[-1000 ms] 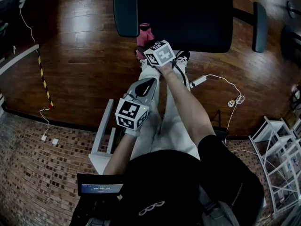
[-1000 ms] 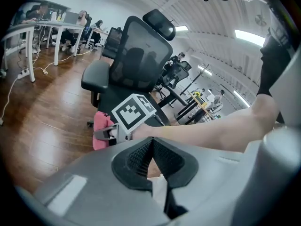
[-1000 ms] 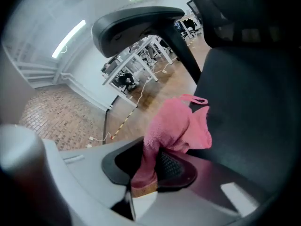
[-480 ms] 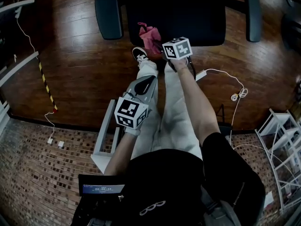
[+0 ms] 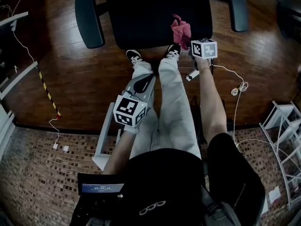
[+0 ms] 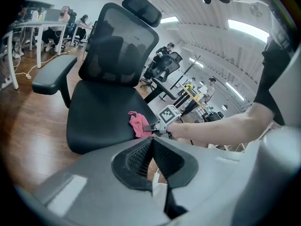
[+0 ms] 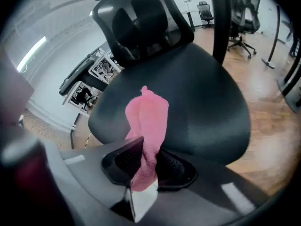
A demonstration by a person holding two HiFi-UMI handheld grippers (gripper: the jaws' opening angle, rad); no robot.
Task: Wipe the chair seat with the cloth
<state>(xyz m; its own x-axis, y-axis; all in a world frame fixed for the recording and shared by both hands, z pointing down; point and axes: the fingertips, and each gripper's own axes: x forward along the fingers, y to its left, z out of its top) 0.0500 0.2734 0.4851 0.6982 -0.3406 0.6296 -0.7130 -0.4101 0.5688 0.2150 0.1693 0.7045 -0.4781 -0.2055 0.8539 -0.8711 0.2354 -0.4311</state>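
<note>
Since the cloth is the one thing I have to manage, I check it first. In the head view it shows pink and crumpled at upper centre-right of the frame. It lies on the chair seat near the seat's lower edge in the picture, with the right gripper at its lower end. The left gripper hangs mid-frame over the person's legs, well apart from the chair and touching nothing.

Left gripper view: its jaws are pressed together with nothing between them. The cloth sits at frame centre on the seat's near edge. The right gripper comes in from the right and pinches it.

Right gripper view: the jaws are clamped on the cloth's lower end, low in the centre of the frame. The rest of the cloth runs up from the pads in a folded strip and drapes onto the seat, which fills the middle of the frame.

Handling, my judgement: the cloth looks like light, soft terry that is limp and not fragile. It will bunch and trail rather than push flat. The seat fabric looks grippy, so I expect the cloth to drag and roll under itself. The grip is at one end only, which suits pulling strokes. For wider contact I'd hold nearer the middle, or pin the free end with the idle left gripper.
</note>
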